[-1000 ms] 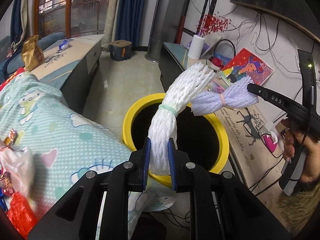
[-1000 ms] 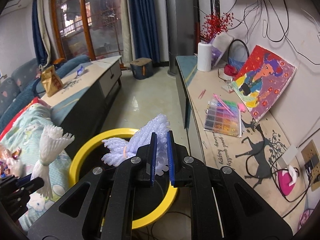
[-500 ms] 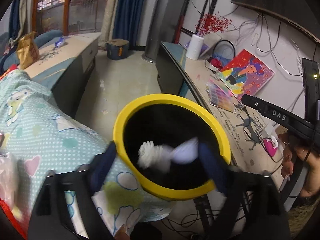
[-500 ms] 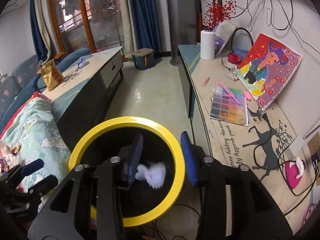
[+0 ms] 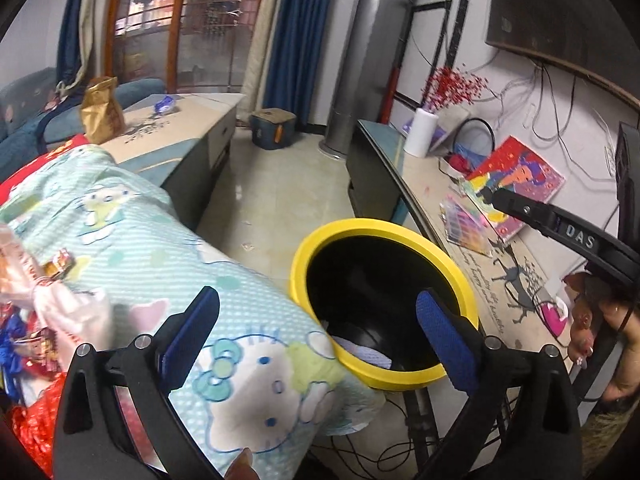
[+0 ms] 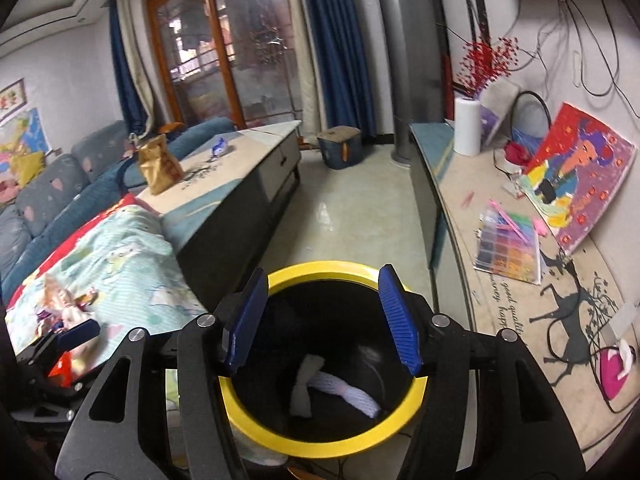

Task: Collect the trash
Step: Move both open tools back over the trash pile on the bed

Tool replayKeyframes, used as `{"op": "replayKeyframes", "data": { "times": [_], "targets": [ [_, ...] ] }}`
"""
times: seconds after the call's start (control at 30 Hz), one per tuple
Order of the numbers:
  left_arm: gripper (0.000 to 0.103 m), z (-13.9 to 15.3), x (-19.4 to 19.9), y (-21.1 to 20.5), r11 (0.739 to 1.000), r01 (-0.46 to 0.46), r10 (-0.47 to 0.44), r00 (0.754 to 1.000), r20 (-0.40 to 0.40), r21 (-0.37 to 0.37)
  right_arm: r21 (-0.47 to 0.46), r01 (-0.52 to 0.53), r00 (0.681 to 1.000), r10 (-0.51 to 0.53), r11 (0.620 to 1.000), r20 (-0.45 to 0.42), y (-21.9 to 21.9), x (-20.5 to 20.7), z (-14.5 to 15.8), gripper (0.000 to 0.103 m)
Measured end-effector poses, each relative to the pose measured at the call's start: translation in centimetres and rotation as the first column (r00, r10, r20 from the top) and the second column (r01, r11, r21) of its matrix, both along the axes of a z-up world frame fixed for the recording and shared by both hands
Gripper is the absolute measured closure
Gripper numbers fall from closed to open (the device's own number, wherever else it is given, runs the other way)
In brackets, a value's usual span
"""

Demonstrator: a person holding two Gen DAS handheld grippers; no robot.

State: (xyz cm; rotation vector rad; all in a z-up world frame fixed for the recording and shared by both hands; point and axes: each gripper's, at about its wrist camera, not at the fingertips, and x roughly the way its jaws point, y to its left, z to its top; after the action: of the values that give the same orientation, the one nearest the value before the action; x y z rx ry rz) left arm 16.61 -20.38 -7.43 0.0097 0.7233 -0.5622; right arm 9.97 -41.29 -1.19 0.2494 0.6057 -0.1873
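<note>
While both jaws gape wide and empty, left gripper [image 5: 316,328] could snag the patterned cotton blanket [image 5: 168,280], perhaps tipping the yellow-rimmed black bin [image 6: 320,446] at six o'clock beneath right gripper [image 6: 320,320].

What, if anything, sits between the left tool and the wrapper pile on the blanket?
Nothing visible does. The left tool is open over the Hello Kitty blanket, and the wrapper pile lies on it just left of the tool's left finger, uncovered. The yellow-rimmed bin stands on the opposite side.
</note>
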Motion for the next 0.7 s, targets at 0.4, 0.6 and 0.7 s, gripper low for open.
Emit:
{"op": "replayKeyframes", "data": {
  "times": [0.4,0.6,0.7],
  "targets": [
    [0.007,2.2,-0.3,5.6,0.991,-0.122,0.125,0.991,0.041,-0.058,-0.017,-0.133,0.99,0.134,0.991,0.049,4.9,-0.2,1.9,0.053],
    [0.007,2.9,-0.5,9.0,0.976,-0.203,0.207,0.977,0.053,-0.074,-0.014,-0.226,0.972,0.226,0.974,0.064,8.3,-0.2,2.1,0.052],
    [0.007,3.0,-0.7,11.0,0.967,-0.24,0.245,0.967,0.062,-0.084,-0.017,-0.275,0.959,0.275,0.961,0.064,10.4,-0.4,2.1,0.052]
  ]
}}
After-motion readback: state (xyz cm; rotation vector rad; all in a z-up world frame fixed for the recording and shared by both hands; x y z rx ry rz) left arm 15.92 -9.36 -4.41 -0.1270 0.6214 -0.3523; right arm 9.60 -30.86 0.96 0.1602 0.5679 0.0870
